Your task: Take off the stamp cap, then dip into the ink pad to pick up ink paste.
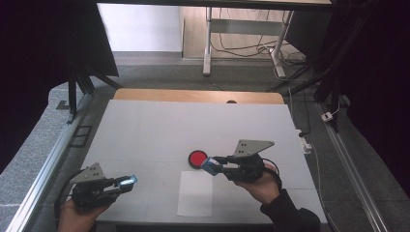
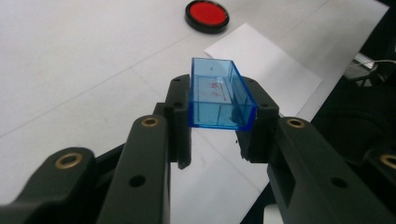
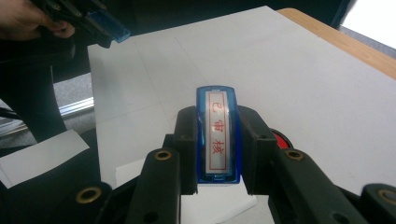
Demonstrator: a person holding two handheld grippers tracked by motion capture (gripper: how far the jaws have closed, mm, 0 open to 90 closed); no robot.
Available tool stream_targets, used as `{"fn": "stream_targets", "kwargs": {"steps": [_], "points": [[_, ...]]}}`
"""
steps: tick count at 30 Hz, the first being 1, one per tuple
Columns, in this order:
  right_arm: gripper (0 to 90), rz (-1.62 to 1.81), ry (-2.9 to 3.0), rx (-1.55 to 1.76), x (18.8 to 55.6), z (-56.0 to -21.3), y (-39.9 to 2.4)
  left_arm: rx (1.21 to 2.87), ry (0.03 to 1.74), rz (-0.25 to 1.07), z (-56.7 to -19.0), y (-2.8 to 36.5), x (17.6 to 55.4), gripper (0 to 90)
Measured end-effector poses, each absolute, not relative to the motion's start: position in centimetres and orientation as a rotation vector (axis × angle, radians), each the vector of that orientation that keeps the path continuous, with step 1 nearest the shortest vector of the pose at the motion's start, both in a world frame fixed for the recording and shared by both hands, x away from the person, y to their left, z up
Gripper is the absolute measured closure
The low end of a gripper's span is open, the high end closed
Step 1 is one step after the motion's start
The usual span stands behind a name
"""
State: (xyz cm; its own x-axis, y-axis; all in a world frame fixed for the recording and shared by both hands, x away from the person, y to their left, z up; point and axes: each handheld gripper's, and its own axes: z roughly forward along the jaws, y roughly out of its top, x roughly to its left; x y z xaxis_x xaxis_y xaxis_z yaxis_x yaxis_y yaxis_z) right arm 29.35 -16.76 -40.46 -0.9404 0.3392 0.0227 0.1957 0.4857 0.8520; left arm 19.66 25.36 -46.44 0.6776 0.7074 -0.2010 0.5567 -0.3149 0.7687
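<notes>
A: Quick one. Left gripper [image 1: 126, 182] has its fingers [image 2: 180, 100] pinching the clear blue cap [image 2: 220, 95], open side facing away from us, held above the near left part of the table [image 1: 145, 130].

B: And the right gripper [image 1: 211, 164] pinches the blue stamp [image 3: 218, 135] by its long sides, red-character label facing its camera. It sits over the table just beside the red ink pad [image 1: 197, 158].

A: White sheet of paper [image 1: 195, 194] lies flat near the front edge, between our two hands and just in front of the pad.

B: So we judge the step as inking or stamping, cap already off.

A: To do it well we'd keep the stamp squeezed evenly so it doesn't twist, bring its face square onto the pad, press straight down, no rocking.

B: Then carry it over the paper, level, one firm press, lift straight up. We can't see the stamp's printing face, so can't tell if it's inked.

A: Keep the cap hand parked to the side, clear of the paper.
</notes>
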Motion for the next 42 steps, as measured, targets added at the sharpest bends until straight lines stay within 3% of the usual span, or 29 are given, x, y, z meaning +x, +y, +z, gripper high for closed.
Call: {"fn": "stream_targets", "kwargs": {"steps": [42], "points": [[71.0, 1.387, 2.6, 0.53, 31.7, -41.4, -15.1, 2.008, 1.033, 0.192, -47.6, 26.1, 19.3, 67.5]]}}
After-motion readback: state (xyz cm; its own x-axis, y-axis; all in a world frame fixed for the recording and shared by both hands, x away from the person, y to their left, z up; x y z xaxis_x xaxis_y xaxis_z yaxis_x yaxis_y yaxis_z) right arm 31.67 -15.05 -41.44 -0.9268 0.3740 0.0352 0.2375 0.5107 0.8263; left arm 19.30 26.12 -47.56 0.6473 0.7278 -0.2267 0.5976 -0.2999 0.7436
